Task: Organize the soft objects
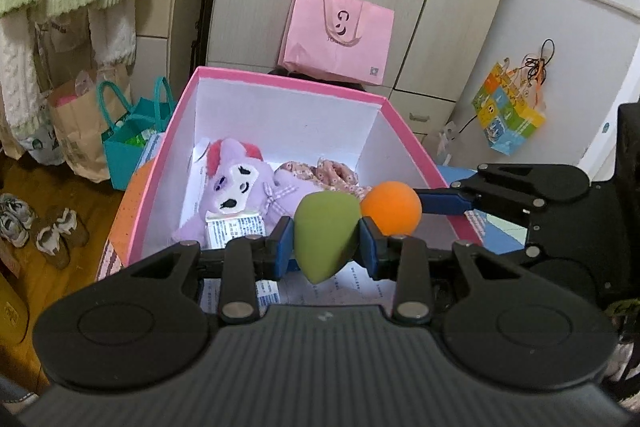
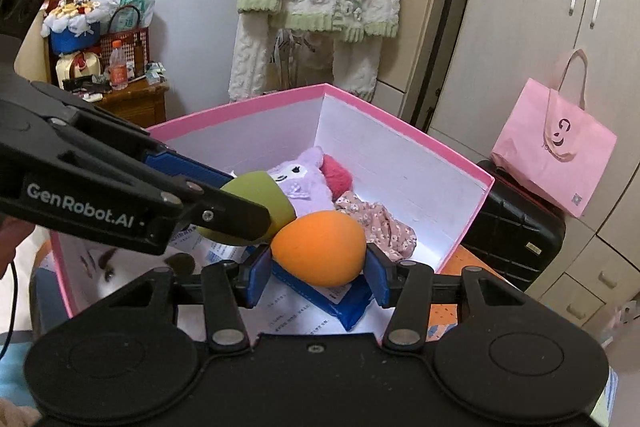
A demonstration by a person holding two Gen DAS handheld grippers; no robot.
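Left gripper [image 1: 326,241] clamped on green sponge [image 1: 326,235], right gripper [image 2: 318,265] clamped on orange sponge [image 2: 318,253] (the two sponges touching), both over pink box [image 1: 280,83], purple plush [image 1: 240,187] inside

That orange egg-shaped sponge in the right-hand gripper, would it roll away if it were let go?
Probably it would roll. The orange egg-shaped sponge is rounded all over, with no flat side showing. It looks soft and light: the right gripper holds it by the sides alone. Over the pink-rimmed box, it would likely settle against the purple plush toy.
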